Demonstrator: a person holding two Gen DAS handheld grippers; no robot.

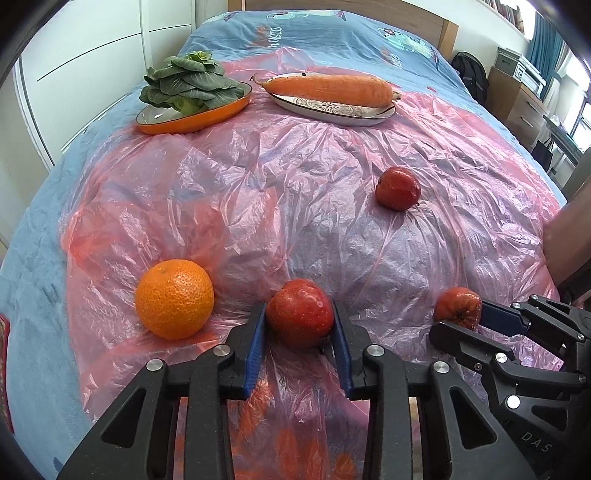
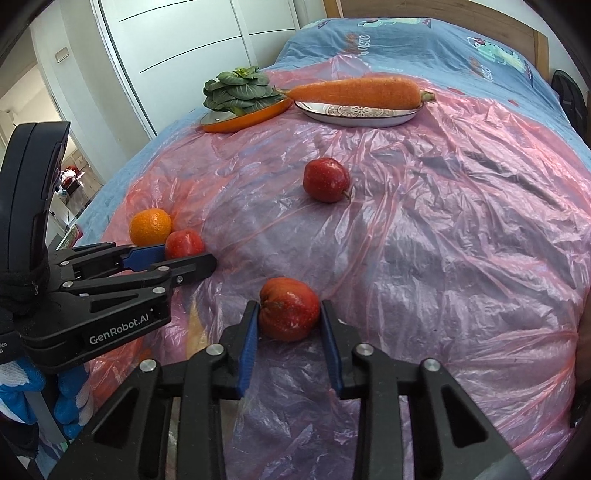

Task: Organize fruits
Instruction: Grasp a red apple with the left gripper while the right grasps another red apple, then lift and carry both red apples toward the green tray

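Observation:
My left gripper [image 1: 300,314] is shut on a red apple [image 1: 300,313] that rests on the pink plastic sheet [image 1: 295,184]. An orange [image 1: 174,298] lies just left of it. My right gripper [image 2: 289,314] is shut on a second, dented red apple [image 2: 289,314], also on the sheet; it shows in the left wrist view [image 1: 458,307] at the right. A third red apple [image 1: 398,187] lies free further back, seen also in the right wrist view [image 2: 326,179]. The left gripper [image 2: 184,254] shows at the left of the right wrist view.
At the back, bok choy [image 1: 192,83] sits on an orange dish [image 1: 155,127] and a carrot [image 1: 328,88] on a white oval plate [image 1: 332,112]. The sheet covers a blue bedspread [image 1: 332,33]. White wardrobe doors [image 2: 177,44] stand left; a desk [image 1: 517,99] stands right.

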